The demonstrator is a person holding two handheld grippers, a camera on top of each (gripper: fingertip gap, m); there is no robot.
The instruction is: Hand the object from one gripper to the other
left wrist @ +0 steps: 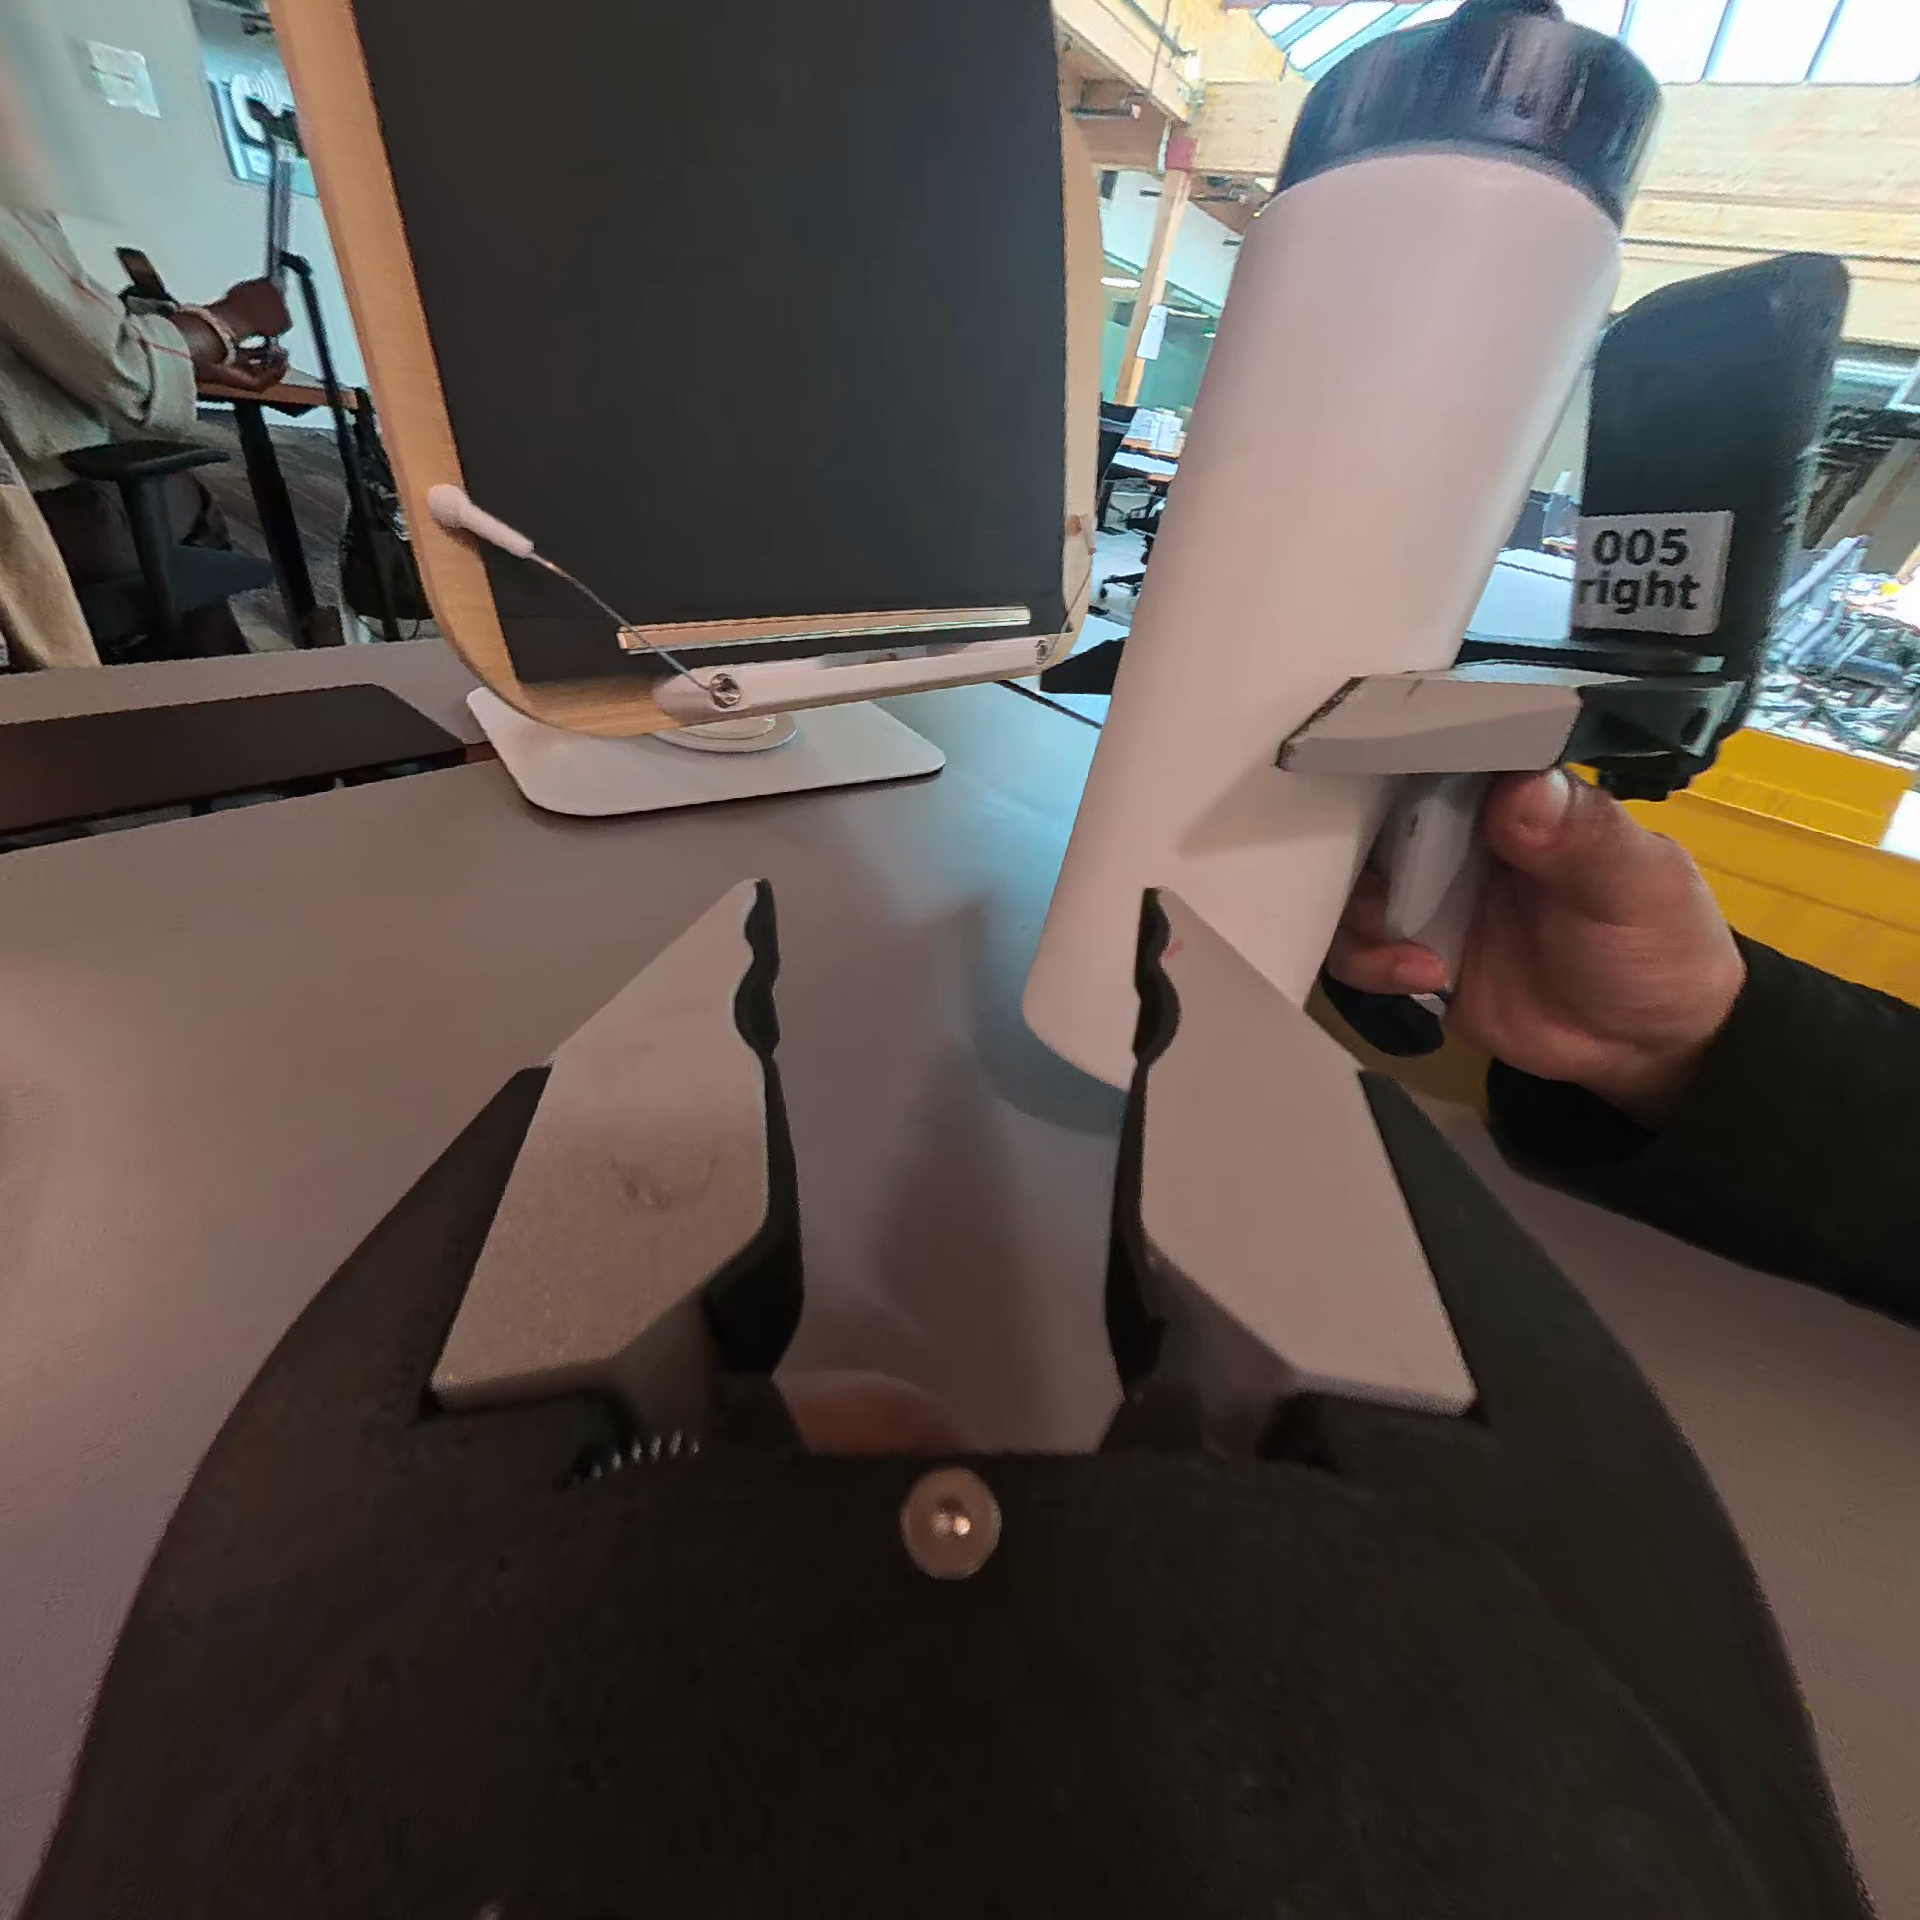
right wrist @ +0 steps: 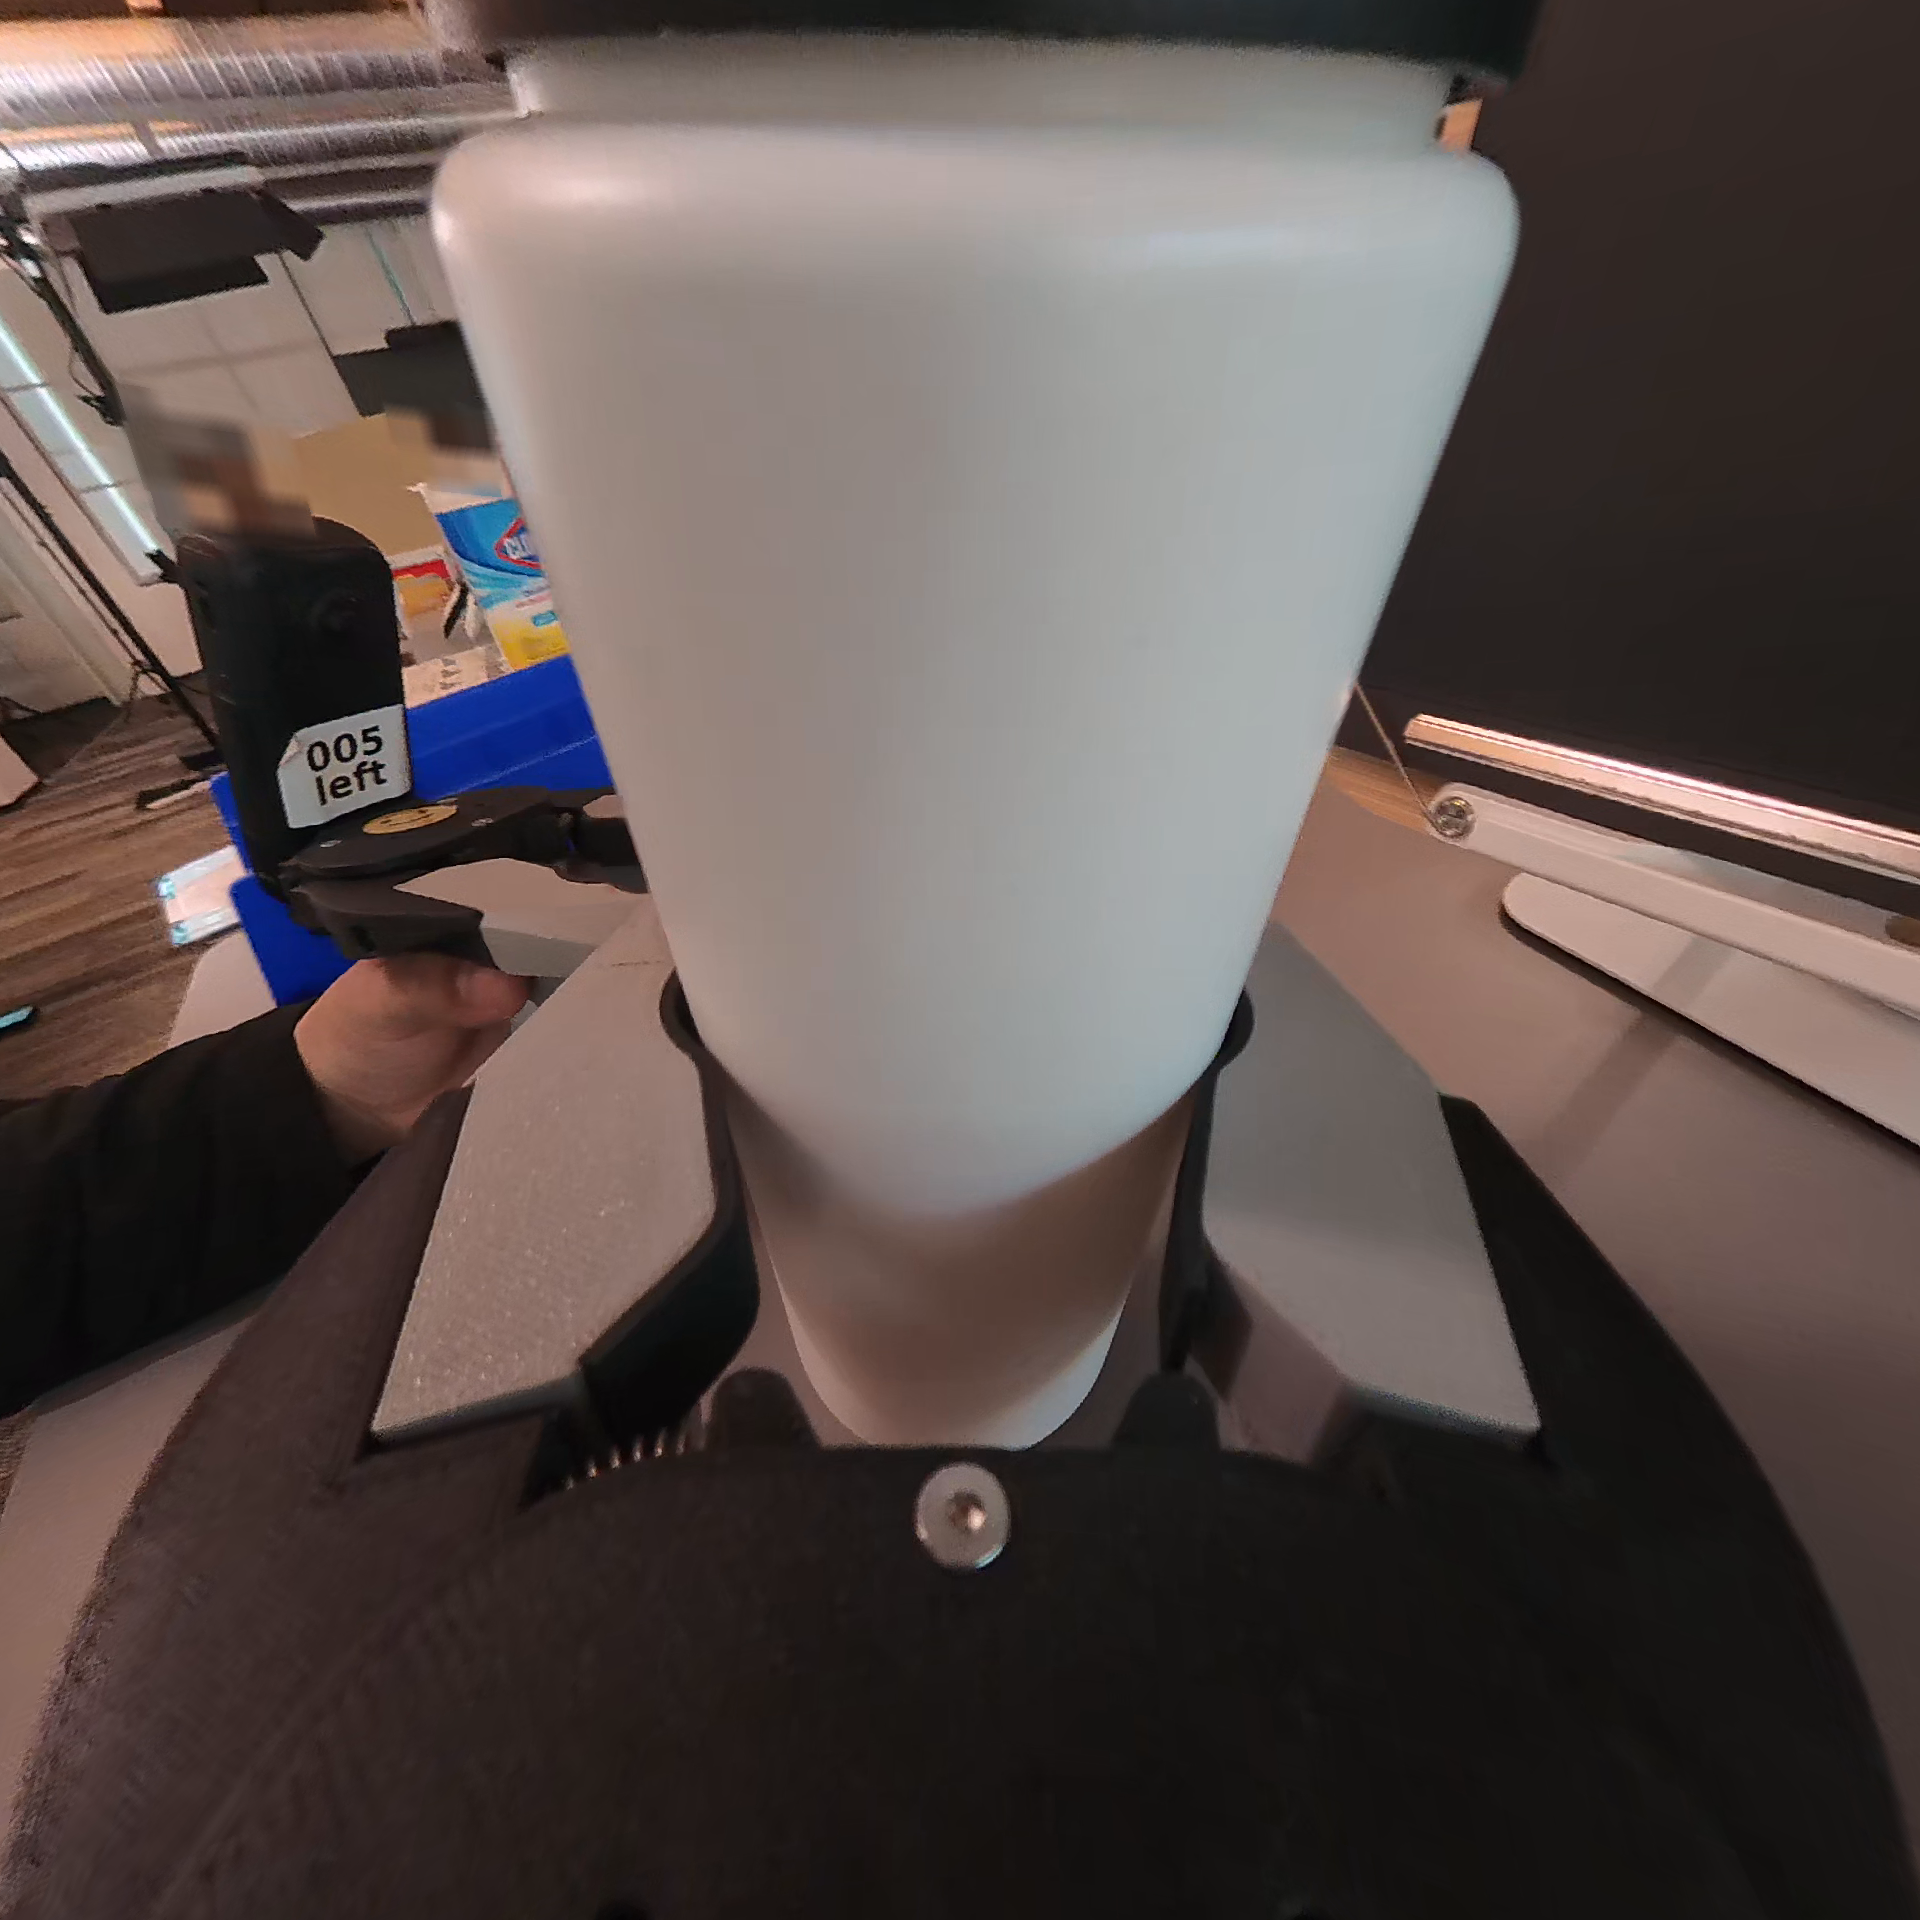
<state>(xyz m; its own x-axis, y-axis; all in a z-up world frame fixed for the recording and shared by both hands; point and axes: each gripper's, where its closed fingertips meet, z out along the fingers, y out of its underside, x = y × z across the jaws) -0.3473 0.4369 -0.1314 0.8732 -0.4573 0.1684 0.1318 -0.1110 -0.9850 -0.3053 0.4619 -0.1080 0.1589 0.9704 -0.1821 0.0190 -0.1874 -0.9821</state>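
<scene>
Above the grey table (left wrist: pixel 312 987), the hand-over is at its approach step. Largest first: the white bottle (left wrist: pixel 1320 540) hangs clear of the surface, long axis near upright — dark cap (left wrist: pixel 1475 94) up and leaning right in the left wrist view. The right gripper (right wrist: pixel 961 1049) is clamped around its lower body. The left gripper (left wrist: pixel 956 914) is spread and empty (one fingertip (left wrist: pixel 1158 935) overlaps the base). Next, I judge, it must straddle the body, then close.

right gripper (left wrist: pixel 1444 727): white sticker (left wrist: pixel 1652 571) with dark print on its black body
left gripper (right wrist: pixel 582 831): white sticker (right wrist: pixel 345 777) likewise
blue bin (right wrist: pixel 499 738): branded wipes pack (right wrist: pixel 497 561)
</scene>
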